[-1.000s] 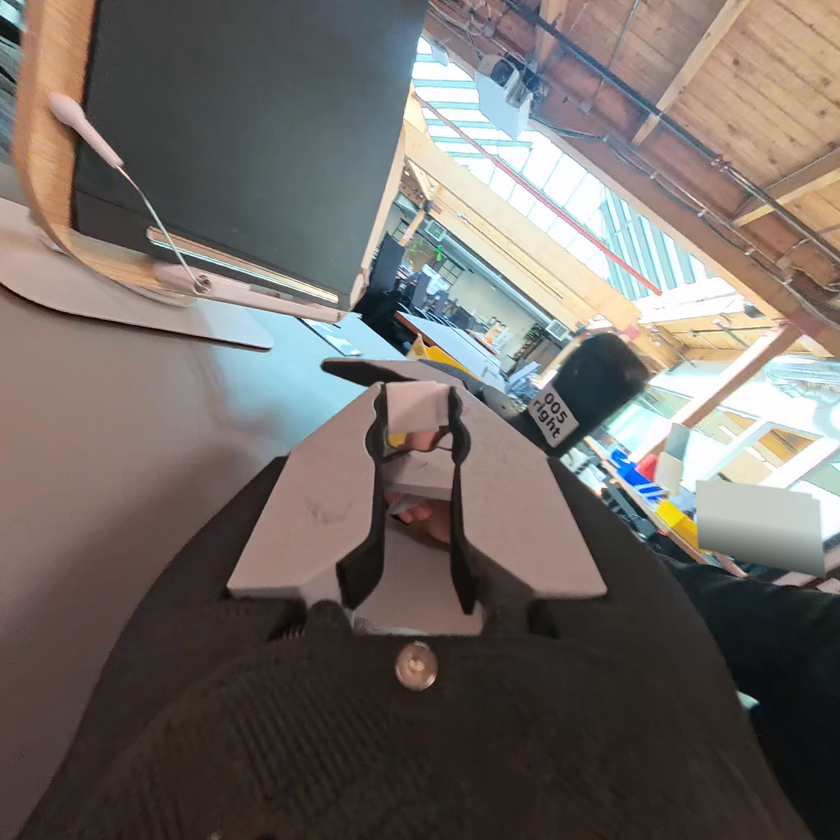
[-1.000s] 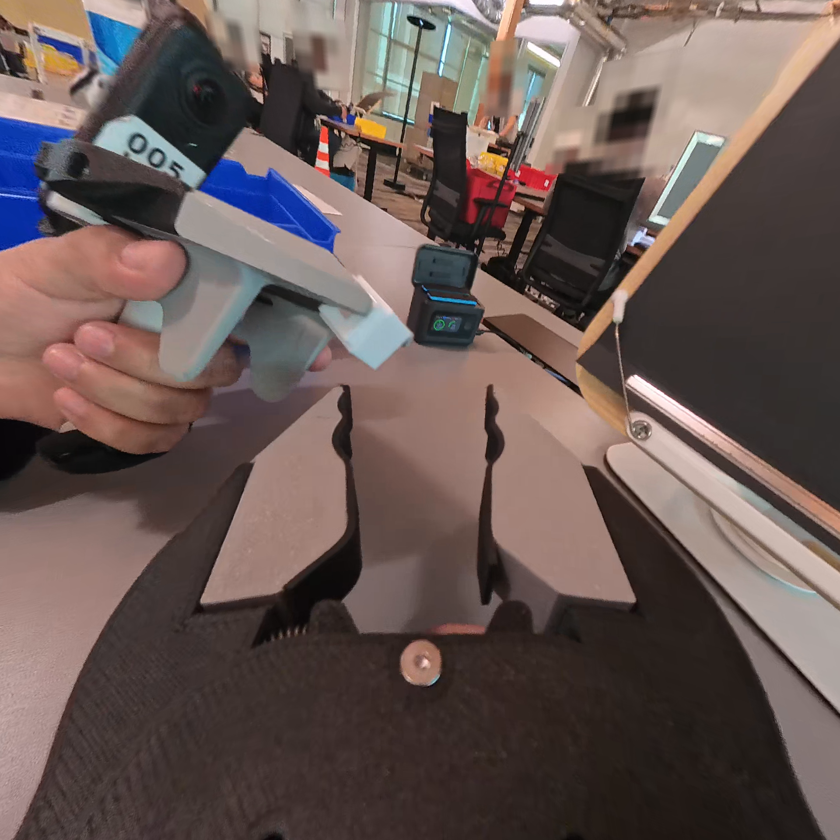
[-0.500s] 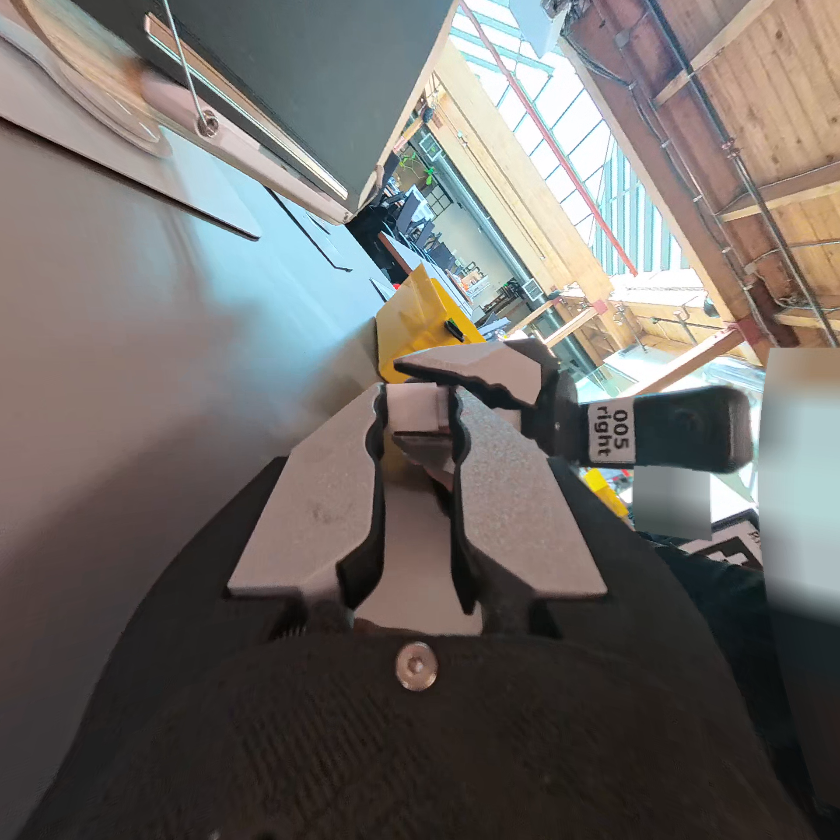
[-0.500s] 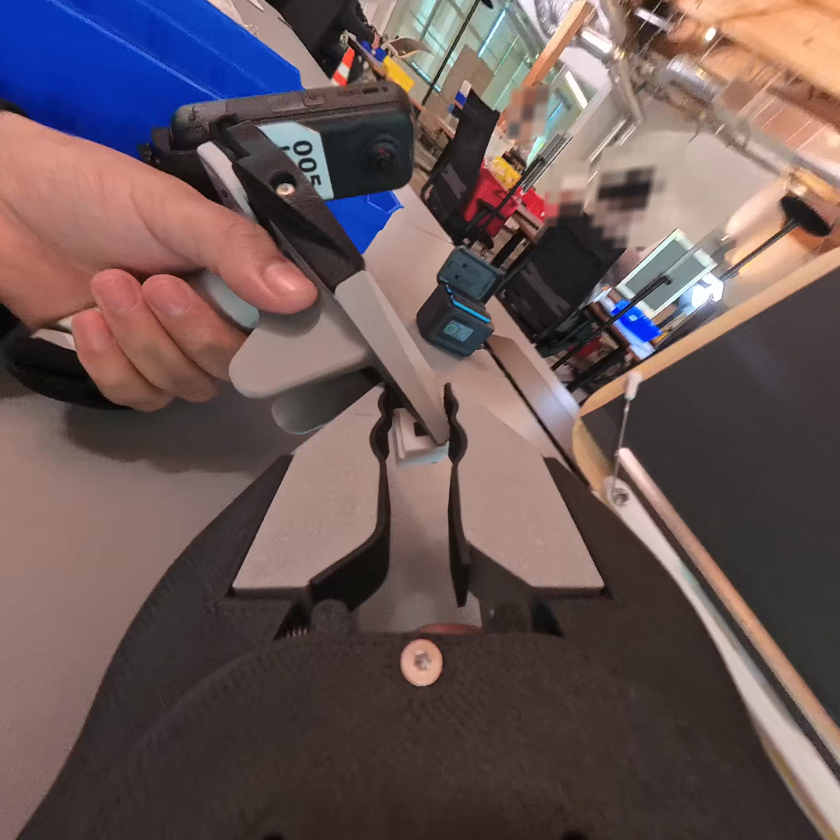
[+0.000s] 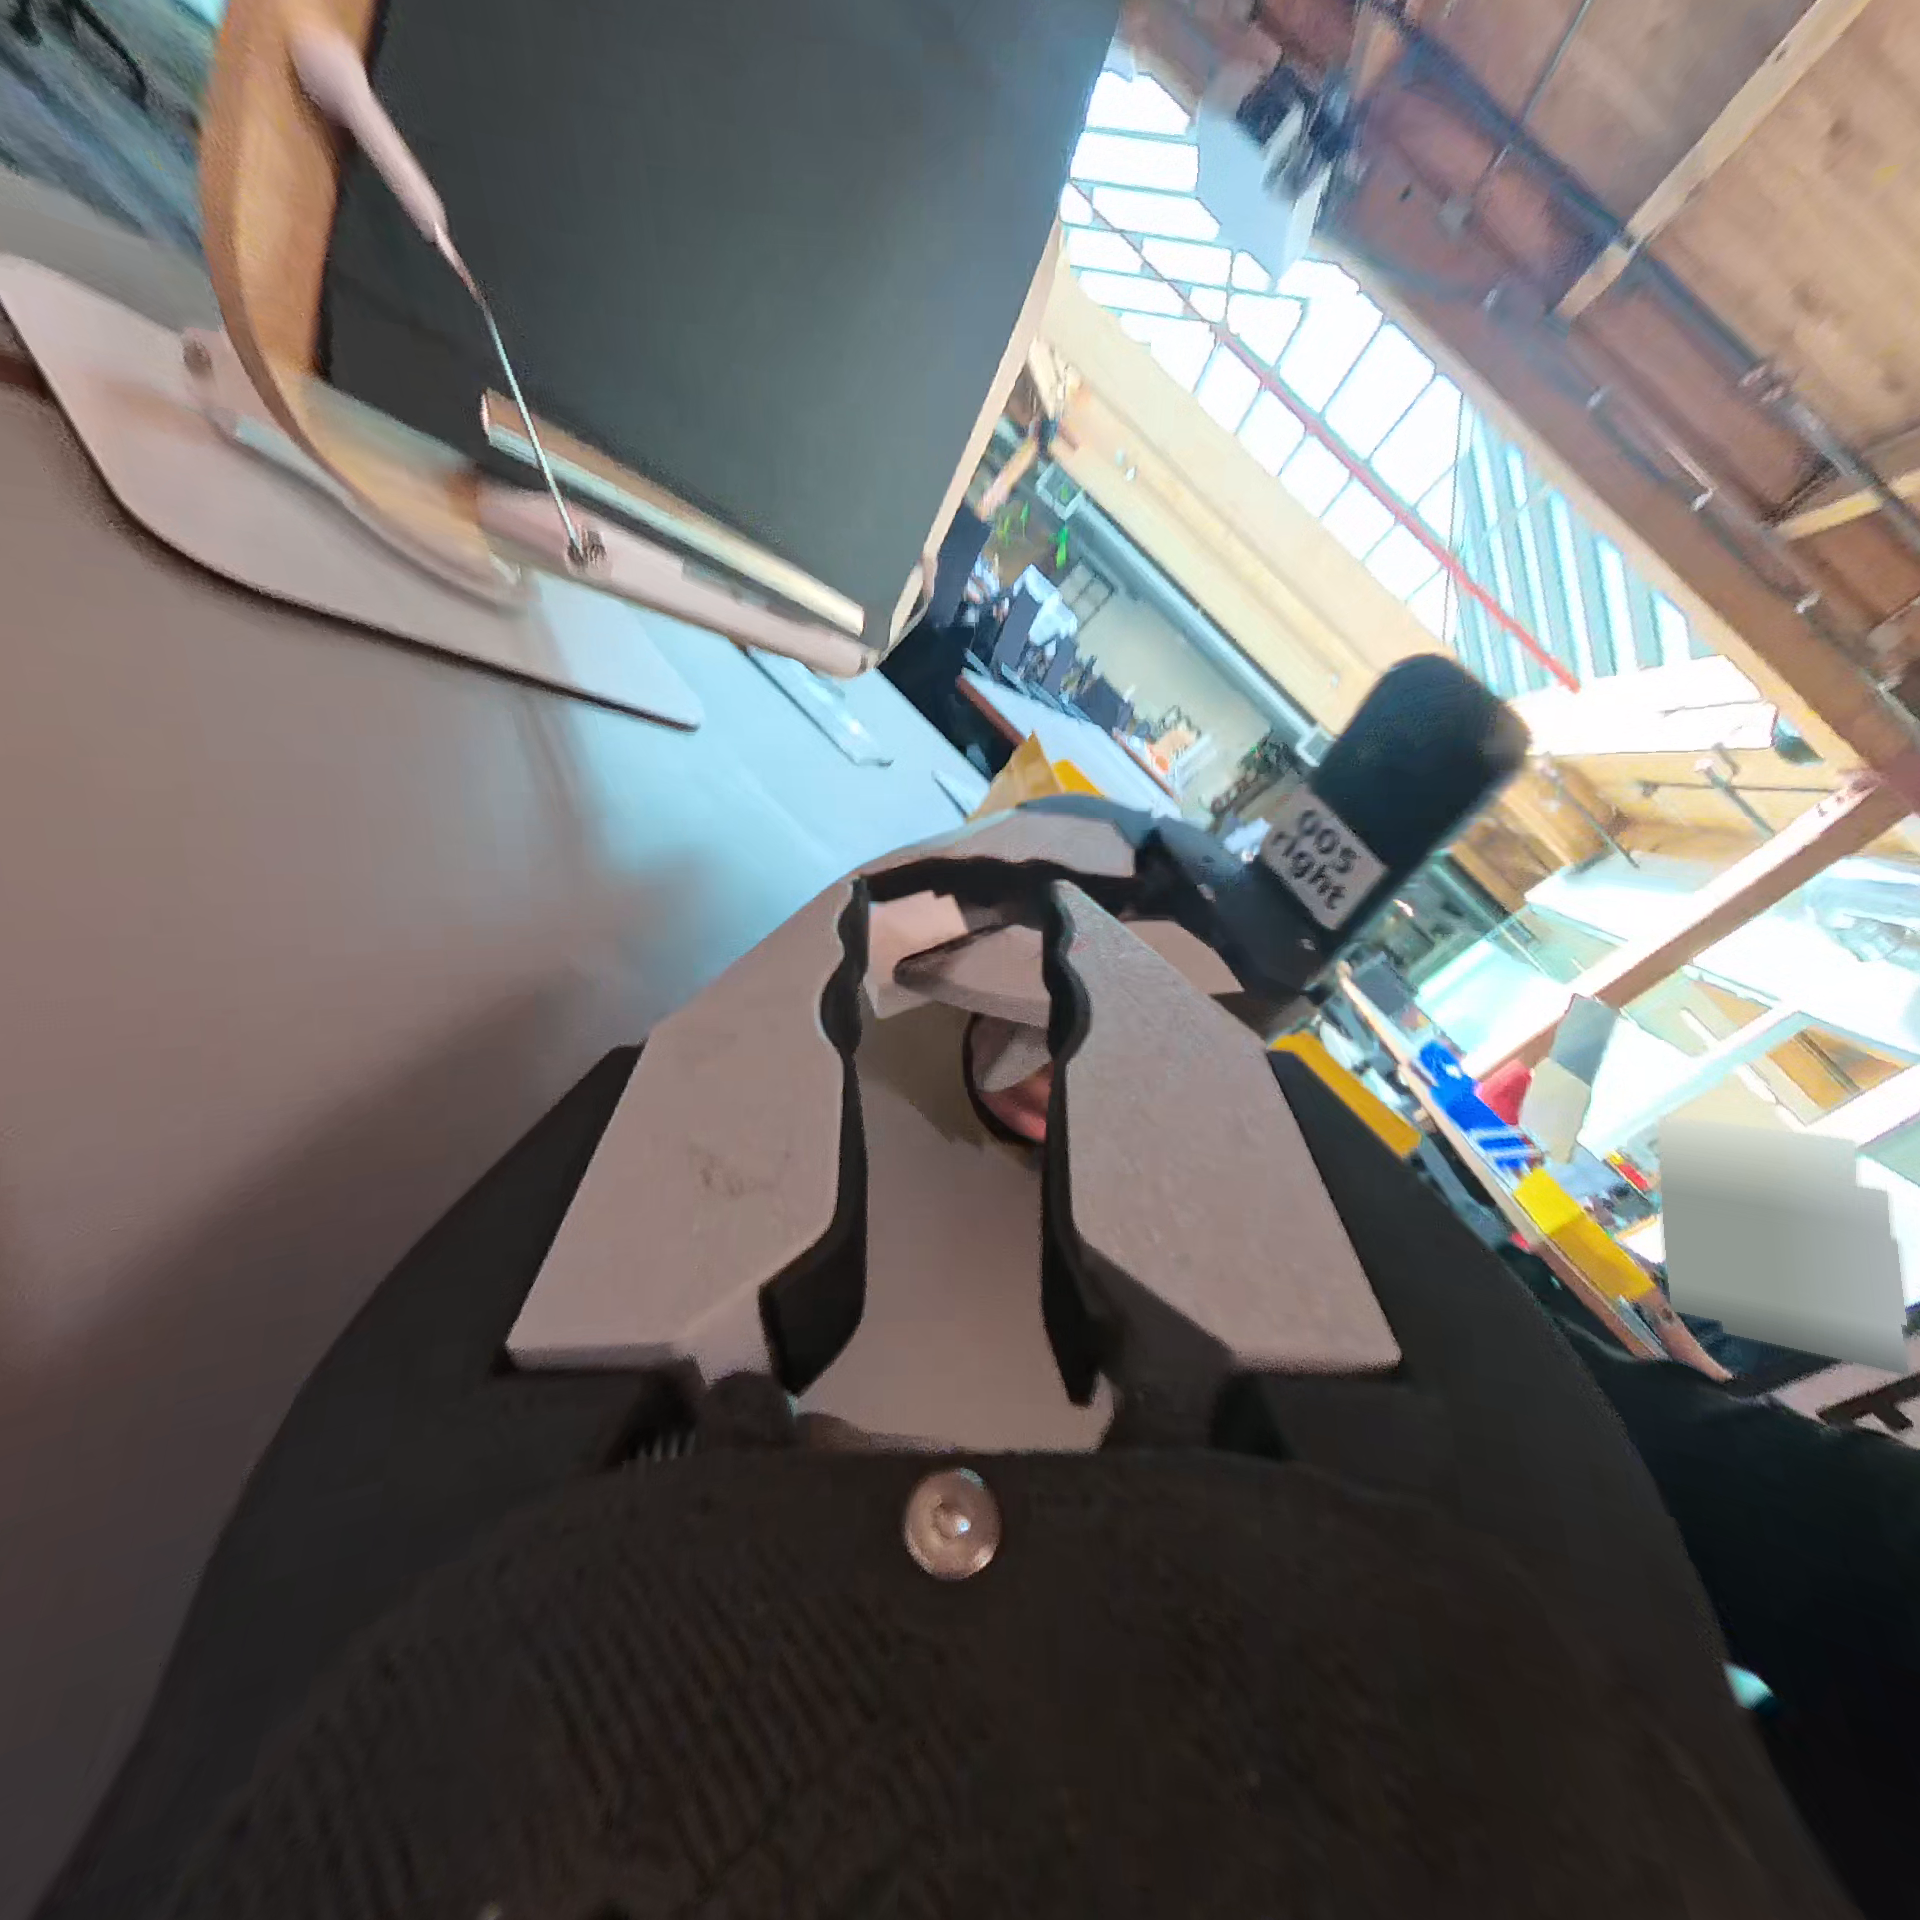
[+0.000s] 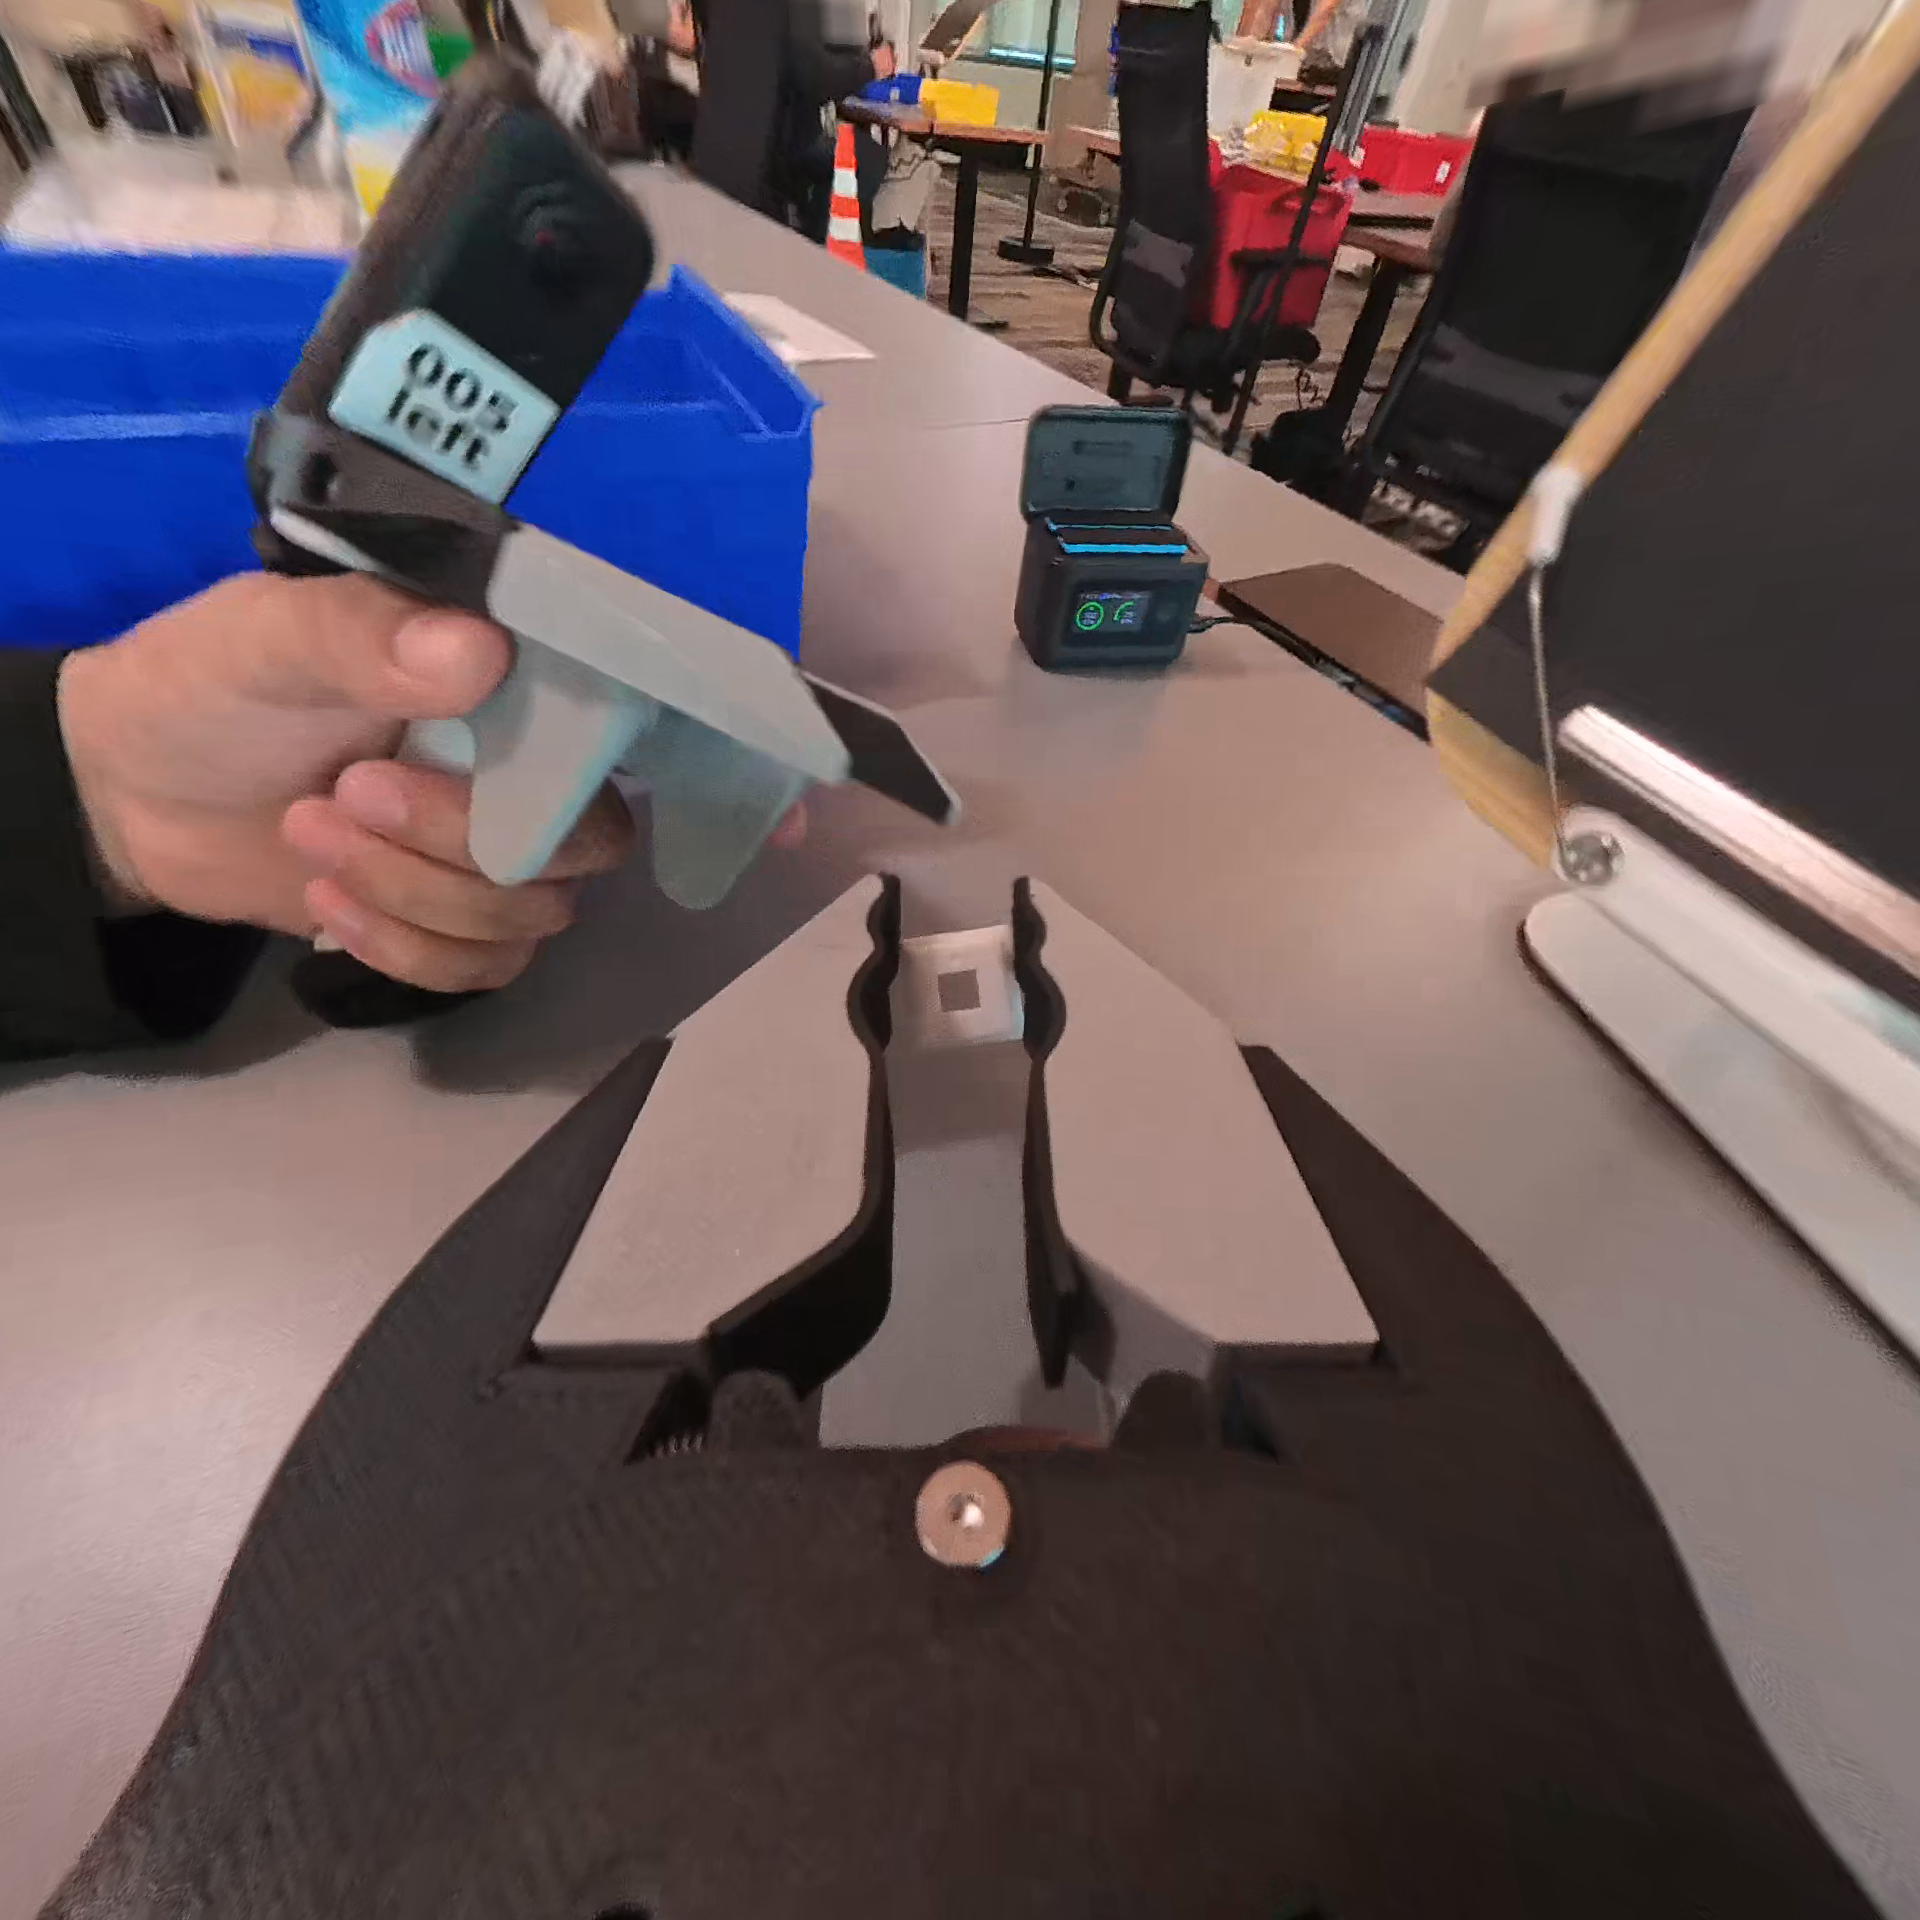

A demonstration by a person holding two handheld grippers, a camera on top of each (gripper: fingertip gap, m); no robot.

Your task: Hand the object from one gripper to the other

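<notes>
Now I keep my right gripper (image 6: 956, 971) pinching the small white block (image 6: 961, 987) at frame centre, easing my spread, empty left gripper (image 6: 883, 774) clear toward the upper left.

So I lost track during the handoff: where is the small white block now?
The small white block sits clamped between the right claw tips, above the grey table.

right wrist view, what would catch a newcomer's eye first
A small white block pinched between the right gripper tips, centre frame. Just left, a hand holds the left gripper, apart from the block, before a bright blue bin. Behind sits a black charging case, lid open.
</notes>
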